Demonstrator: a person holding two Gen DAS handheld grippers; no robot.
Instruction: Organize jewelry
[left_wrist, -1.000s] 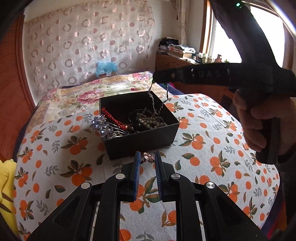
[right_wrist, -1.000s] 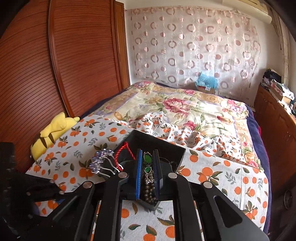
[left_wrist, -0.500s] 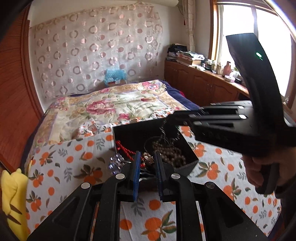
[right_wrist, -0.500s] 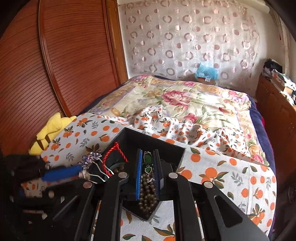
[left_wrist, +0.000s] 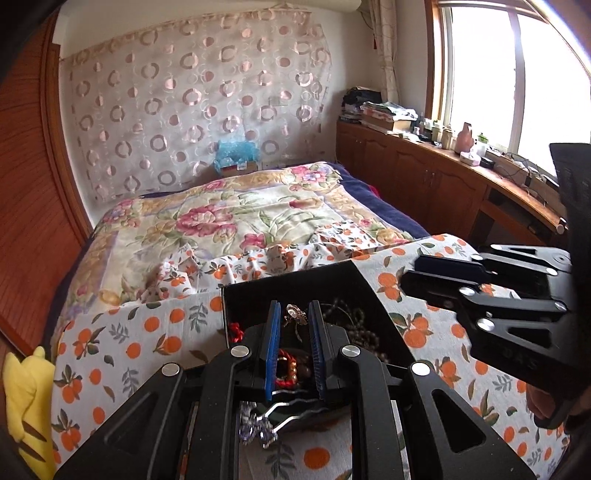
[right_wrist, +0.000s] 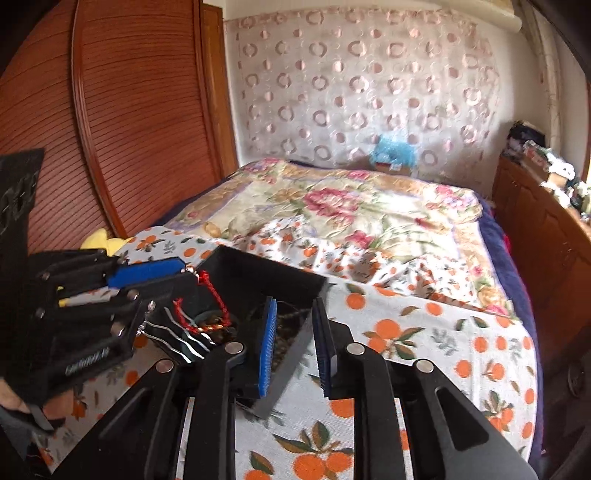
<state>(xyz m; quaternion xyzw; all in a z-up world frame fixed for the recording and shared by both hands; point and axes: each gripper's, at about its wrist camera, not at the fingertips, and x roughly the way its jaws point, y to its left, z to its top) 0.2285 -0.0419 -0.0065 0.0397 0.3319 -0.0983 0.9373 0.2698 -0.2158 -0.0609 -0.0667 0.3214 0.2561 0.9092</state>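
Observation:
A black open box (left_wrist: 354, 284) sits on the orange-print cloth and holds a bead necklace (left_wrist: 364, 334), a red cord bracelet (left_wrist: 286, 363) and a silver hair comb (left_wrist: 291, 417). My left gripper (left_wrist: 293, 317) hovers over the box, shut on a small rose-gold jewel (left_wrist: 294, 314). My right gripper (right_wrist: 293, 321) is open and empty over the box's right wall (right_wrist: 295, 343). The right gripper also shows in the left wrist view (left_wrist: 439, 275), to the right of the box. The left gripper shows in the right wrist view (right_wrist: 147, 271), at the box's left.
The orange-print cloth (right_wrist: 424, 332) covers the near part of a bed with a floral quilt (left_wrist: 240, 218). A yellow plush toy (left_wrist: 22, 402) lies at the left edge. A wooden sideboard (left_wrist: 461, 184) runs along the right under a window.
My right gripper has opened and let go of the green-stone necklace, then drawn back to the right. My left gripper has carried the small jewel over the box.

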